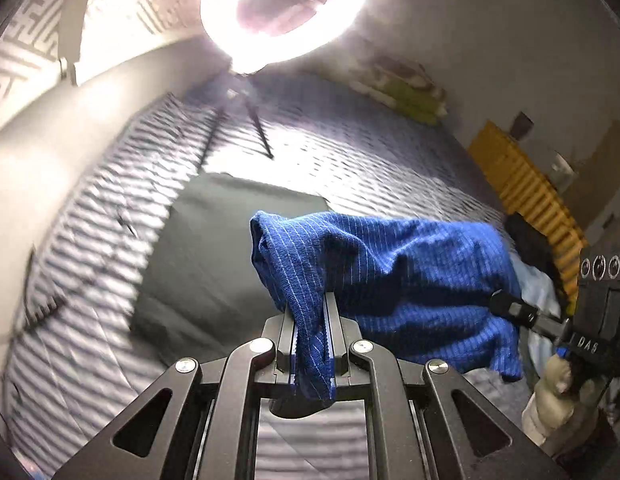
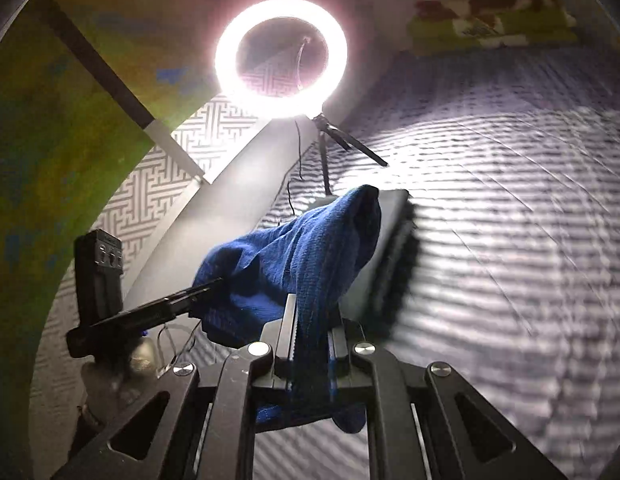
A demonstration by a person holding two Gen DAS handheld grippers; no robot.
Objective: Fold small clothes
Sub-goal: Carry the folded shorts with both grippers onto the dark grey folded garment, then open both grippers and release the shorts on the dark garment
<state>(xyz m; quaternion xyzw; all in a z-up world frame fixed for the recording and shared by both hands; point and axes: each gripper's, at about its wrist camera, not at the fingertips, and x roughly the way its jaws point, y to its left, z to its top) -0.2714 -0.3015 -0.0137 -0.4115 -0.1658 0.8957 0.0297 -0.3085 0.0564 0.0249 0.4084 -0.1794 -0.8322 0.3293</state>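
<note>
A small blue cloth with thin white pinstripes (image 1: 390, 272) hangs in the air above the bed, stretched between both grippers. My left gripper (image 1: 310, 300) is shut on one bunched end of it. In the left wrist view the right gripper (image 1: 498, 300) bites the cloth's other end at the right, held by a gloved hand (image 1: 558, 384). In the right wrist view my right gripper (image 2: 312, 312) is shut on the blue cloth (image 2: 302, 256), and the left gripper (image 2: 214, 282) pinches it from the left. Below lies a dark grey board (image 1: 214, 248).
A striped grey-white bedsheet (image 1: 350, 140) covers the bed. A lit ring light on a small tripod (image 2: 281, 56) stands at the far side. Folded green and patterned bedding (image 1: 402, 92) lies at the head. A yellow slatted crate (image 1: 526, 188) and clothes pile (image 1: 538, 284) sit right.
</note>
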